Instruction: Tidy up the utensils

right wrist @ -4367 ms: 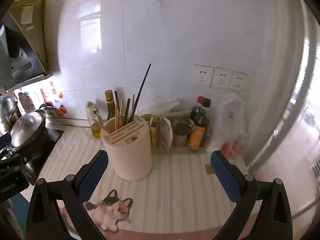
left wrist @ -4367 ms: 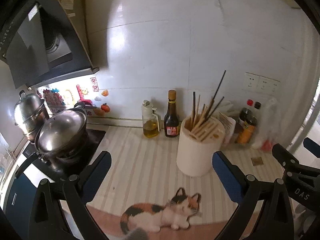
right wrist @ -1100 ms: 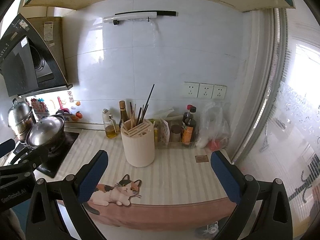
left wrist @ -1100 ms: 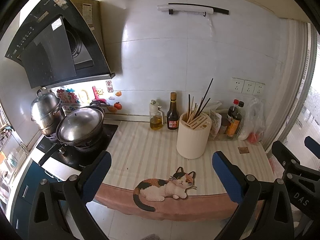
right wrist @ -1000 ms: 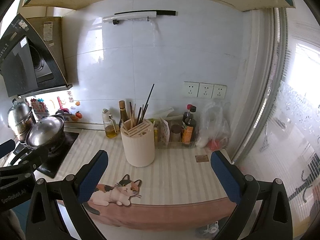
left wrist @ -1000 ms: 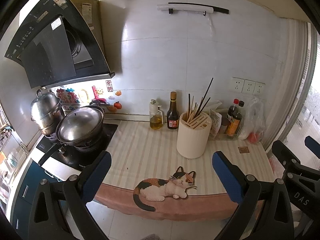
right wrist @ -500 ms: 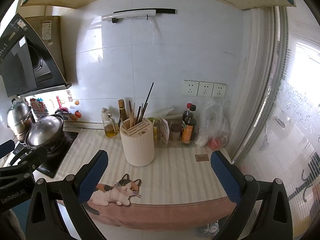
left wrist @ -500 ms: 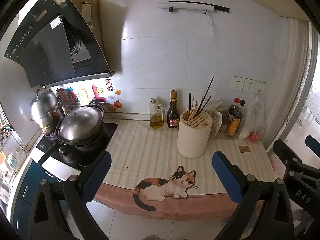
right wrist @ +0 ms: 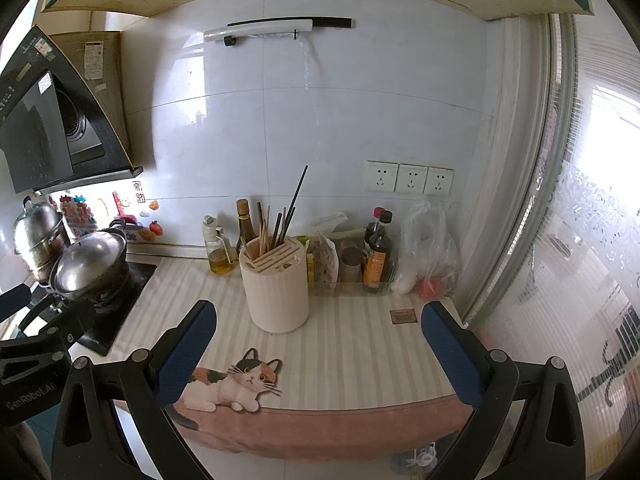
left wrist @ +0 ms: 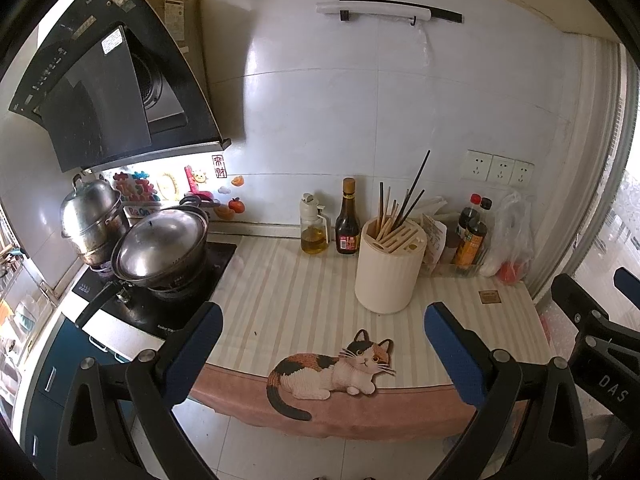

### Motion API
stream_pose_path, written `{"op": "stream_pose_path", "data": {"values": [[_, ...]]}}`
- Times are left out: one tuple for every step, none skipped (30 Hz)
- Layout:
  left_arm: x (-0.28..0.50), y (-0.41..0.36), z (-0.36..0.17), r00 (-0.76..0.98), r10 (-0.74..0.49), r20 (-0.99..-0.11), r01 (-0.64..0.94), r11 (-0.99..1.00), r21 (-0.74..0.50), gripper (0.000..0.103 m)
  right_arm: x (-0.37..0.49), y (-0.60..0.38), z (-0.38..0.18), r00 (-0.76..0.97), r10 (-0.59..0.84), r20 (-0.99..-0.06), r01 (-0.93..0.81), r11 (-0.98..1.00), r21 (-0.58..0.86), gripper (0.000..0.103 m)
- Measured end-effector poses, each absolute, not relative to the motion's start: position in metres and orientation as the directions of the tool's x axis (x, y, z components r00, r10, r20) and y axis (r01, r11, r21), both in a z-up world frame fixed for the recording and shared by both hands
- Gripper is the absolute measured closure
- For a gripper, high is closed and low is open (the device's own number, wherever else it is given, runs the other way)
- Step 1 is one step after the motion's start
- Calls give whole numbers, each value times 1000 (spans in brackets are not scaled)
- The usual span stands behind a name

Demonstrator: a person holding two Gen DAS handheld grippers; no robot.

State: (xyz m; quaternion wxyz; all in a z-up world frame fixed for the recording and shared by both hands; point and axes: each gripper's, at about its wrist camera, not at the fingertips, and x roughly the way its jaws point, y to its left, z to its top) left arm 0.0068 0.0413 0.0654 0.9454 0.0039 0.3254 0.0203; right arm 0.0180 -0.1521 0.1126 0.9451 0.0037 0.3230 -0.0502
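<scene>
Progress: So far as I can judge, the sorting looks done — every chopstick I can see stands in the holder, and none lies loose on the counter ahead of my grippers.
Left gripper [left wrist: 323, 334]: jaws spread wide, nothing between the blue pads, held back off the counter's front edge.
Right gripper [right wrist: 318, 332]: likewise spread and empty, also short of the counter edge, beside my left one.
Utensil holder [right wrist: 276, 286]: cream ribbed cylinder with a slotted top, straight ahead of my right gripper and ahead-right of my left, standing upright on the striped counter mat [left wrist: 288, 288].
Chopsticks [right wrist: 280, 224]: a bunch of pale wooden ones and several dark ones poke up from the slots, leaning a little; one long dark stick rises well above the rest. Exact count I cannot tell.
Left to do: little that shows; perhaps evening out that tall stick, if anything.
Oil dispenser [left wrist: 314, 226]: behind the holder toward the wall, yellow oil filling the lower part.
Dark sauce bottle [left wrist: 347, 220]: just beside the oil, capped, contents dark.
Condiment tray [right wrist: 352, 276]: clear bin right of the holder, holding packets, a jar and two capped sauce bottles.
Plastic bag [right wrist: 430, 256]: far right by the wall, something red and something white inside.
Lidded wok [left wrist: 160, 246]: off to my left on the cooktop, lid on, contents hidden.
Steamer pot [left wrist: 92, 216]: behind the wok, covered too.
</scene>
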Motion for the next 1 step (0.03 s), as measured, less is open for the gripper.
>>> {"op": "stream_pose_path", "data": {"values": [[7, 41, 65, 788, 41, -615, -34, 999, 22, 0, 18, -152, 112, 786, -93, -611, 97, 995, -25, 0]]}}
